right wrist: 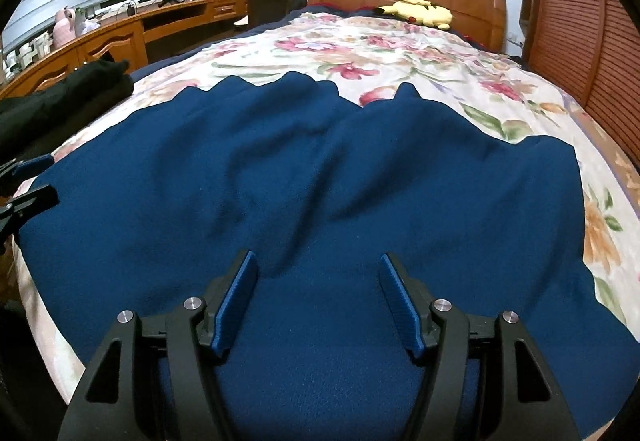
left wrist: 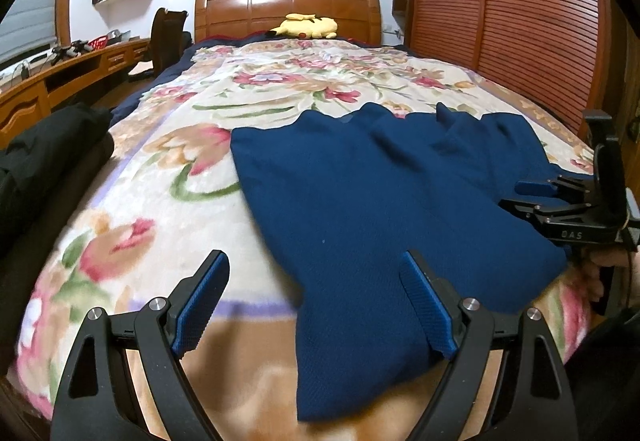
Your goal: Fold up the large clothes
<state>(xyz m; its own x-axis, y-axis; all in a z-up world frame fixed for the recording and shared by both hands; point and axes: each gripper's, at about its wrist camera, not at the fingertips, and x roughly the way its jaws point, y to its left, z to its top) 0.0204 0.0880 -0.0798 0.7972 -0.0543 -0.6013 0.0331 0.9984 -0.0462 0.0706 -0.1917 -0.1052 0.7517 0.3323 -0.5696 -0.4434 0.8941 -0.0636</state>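
Note:
A large dark blue garment lies spread and rumpled on the floral blanket of a bed, its near edge hanging over the foot. My left gripper stands open at the garment's near left corner, right pad over the cloth and left pad over the blanket. It also shows at the left edge of the right wrist view as the left gripper. My right gripper hovers open over the garment's near part, nothing pinched. In the left wrist view the right gripper sits at the garment's right edge.
A black garment lies bunched at the bed's left side. A yellow plush toy rests by the wooden headboard. Louvred wardrobe doors line the right. A wooden desk and a chair stand at the left.

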